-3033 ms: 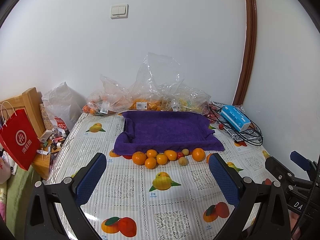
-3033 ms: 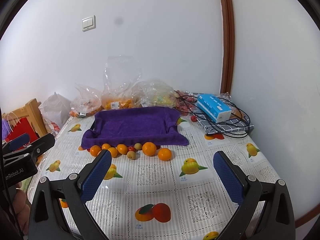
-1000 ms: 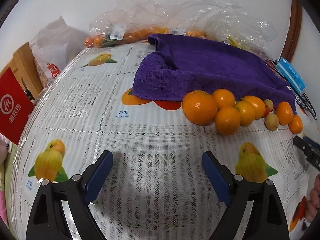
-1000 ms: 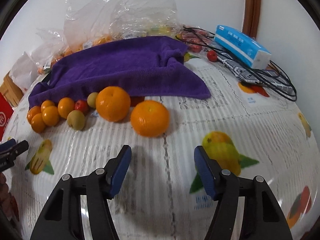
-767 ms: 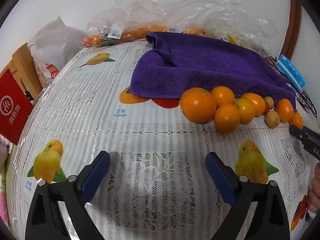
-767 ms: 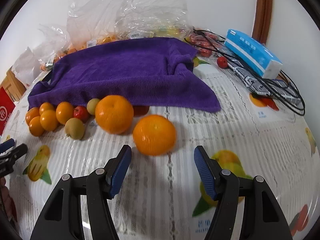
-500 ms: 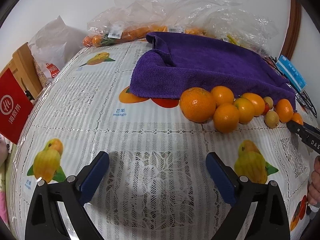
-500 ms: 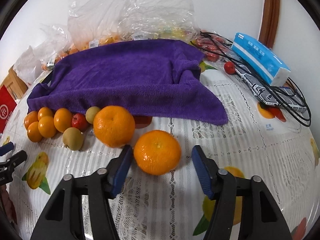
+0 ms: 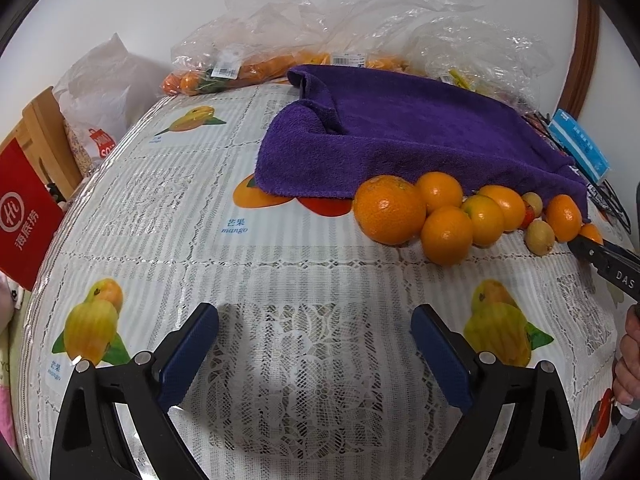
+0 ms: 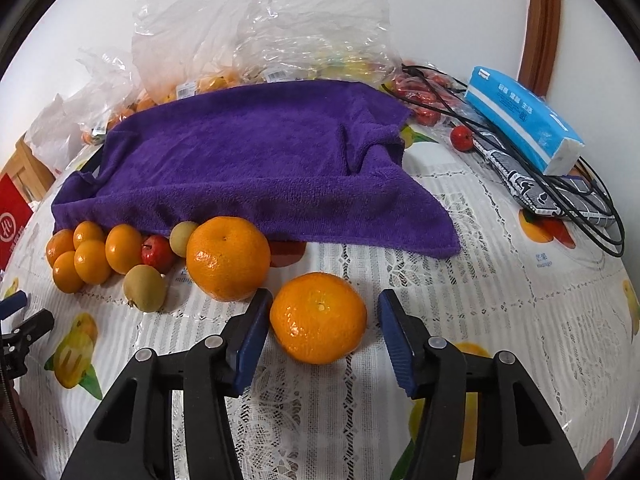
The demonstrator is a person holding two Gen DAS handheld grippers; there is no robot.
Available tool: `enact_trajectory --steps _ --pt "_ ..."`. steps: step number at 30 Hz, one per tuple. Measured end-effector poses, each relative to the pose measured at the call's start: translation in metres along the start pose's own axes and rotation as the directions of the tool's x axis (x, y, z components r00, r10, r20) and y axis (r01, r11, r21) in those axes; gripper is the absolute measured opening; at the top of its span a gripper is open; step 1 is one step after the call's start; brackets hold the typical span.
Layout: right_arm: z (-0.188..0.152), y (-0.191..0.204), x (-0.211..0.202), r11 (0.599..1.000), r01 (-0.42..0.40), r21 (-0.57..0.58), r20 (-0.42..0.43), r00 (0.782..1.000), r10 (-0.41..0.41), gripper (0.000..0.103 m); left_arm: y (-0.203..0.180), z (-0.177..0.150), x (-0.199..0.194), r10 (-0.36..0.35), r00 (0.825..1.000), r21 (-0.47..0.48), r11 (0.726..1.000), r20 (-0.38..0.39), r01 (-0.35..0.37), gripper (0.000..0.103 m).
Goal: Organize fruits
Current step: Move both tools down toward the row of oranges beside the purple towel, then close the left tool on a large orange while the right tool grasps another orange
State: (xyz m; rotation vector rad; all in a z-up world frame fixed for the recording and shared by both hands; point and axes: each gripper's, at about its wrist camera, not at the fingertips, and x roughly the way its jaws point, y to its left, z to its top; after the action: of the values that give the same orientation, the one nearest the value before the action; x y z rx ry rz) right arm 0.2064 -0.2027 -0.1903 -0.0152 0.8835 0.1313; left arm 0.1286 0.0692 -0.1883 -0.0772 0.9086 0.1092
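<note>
My right gripper [image 10: 322, 326] straddles the nearest orange [image 10: 319, 317], which sits on the tablecloth [image 10: 500, 340] just in front of the purple towel [image 10: 256, 164]. The jaws have just been closing with the fruit between them; the left pad looks at or very near the rind, while a visible gap remains at the right pad, so I record no grasp yet. A larger orange [image 10: 228, 258] lies just behind and to the left, close to my left finger.

My left gripper [image 9: 316, 354] hangs wide open over bare cloth, with nothing between its pads. The row of small oranges [image 9: 448, 216] lies ahead of it along the towel's edge.

Step in hand, as I judge it: first pick of the sorting, taking the end orange. The next move calls for closing squarely until both pads bear on it, then lifting straight up. Risk noted: the round fruit may roll out forward, or my left finger may nudge the neighbouring orange.
</note>
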Motion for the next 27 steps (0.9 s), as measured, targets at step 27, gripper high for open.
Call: enact_trajectory --steps 27 --pt "-0.020 0.004 -0.016 0.998 -0.014 -0.056 0.003 1.000 0.015 0.045 -0.024 0.039 0.029 -0.102 0.995 0.066 0.993 0.017 0.101 0.070"
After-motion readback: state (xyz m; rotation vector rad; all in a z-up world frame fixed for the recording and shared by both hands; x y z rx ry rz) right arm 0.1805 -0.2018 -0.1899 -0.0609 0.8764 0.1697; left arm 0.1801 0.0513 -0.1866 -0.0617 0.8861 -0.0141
